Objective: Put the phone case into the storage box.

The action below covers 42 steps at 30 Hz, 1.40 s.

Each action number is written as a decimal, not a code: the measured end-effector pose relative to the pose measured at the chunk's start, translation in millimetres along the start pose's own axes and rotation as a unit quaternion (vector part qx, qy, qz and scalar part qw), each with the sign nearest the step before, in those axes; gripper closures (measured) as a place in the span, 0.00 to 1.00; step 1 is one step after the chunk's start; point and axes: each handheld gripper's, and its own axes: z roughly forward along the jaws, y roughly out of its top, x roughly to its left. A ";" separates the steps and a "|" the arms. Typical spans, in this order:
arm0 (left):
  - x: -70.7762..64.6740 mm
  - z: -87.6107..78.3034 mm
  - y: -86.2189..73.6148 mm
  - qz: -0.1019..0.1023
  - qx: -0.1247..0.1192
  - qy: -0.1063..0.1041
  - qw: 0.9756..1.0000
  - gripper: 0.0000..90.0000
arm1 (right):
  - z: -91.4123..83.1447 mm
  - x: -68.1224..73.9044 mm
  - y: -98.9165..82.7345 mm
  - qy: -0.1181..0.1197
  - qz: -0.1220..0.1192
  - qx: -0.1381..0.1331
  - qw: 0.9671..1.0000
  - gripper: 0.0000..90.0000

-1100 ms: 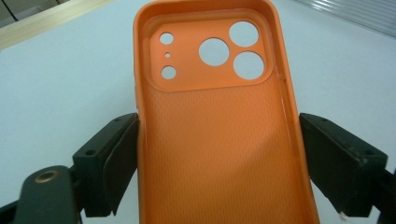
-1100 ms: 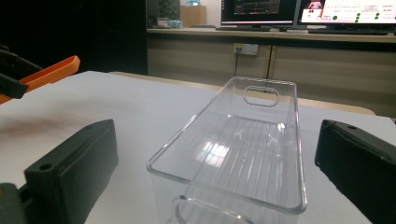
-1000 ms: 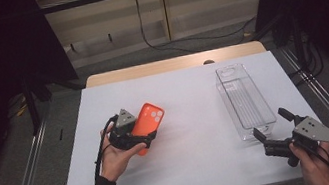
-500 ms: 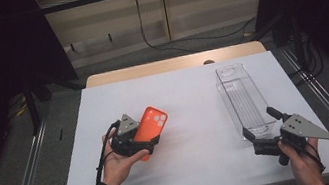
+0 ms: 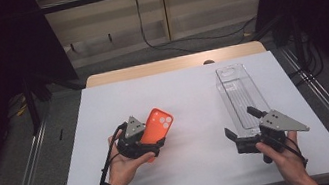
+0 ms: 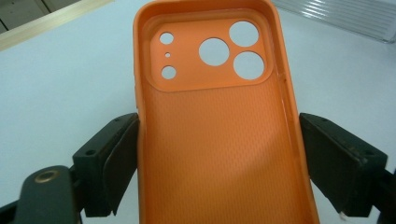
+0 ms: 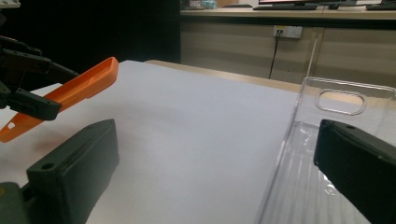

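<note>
Two grippers active. Left gripper (image 5: 149, 148) clamps orange phone case (image 5: 156, 126) by its long edges, raised above white table (image 5: 188, 93). Right gripper (image 5: 243, 127) wide open, empty, at clear tray (image 5: 238, 92) near end. Risk: jaw nudges the light tray and slides it.

The orange case (image 6: 219, 140) looks like soft matt plastic or rubber, its inner face finely textured and its rim smooth. The clear box (image 5: 242, 97) is glossy hard plastic with a ribbed floor. The counter (image 5: 202, 177) carries a smooth matt white sheet, with pale wood at its far edge. The fingers (image 6: 343, 168) are matt black plastic.
</note>
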 end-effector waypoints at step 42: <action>-44.2 21.0 6.2 0.057 -0.018 -0.004 0.998 0.17 | 54.1 33.8 32.1 0.066 0.043 0.149 0.986 0.05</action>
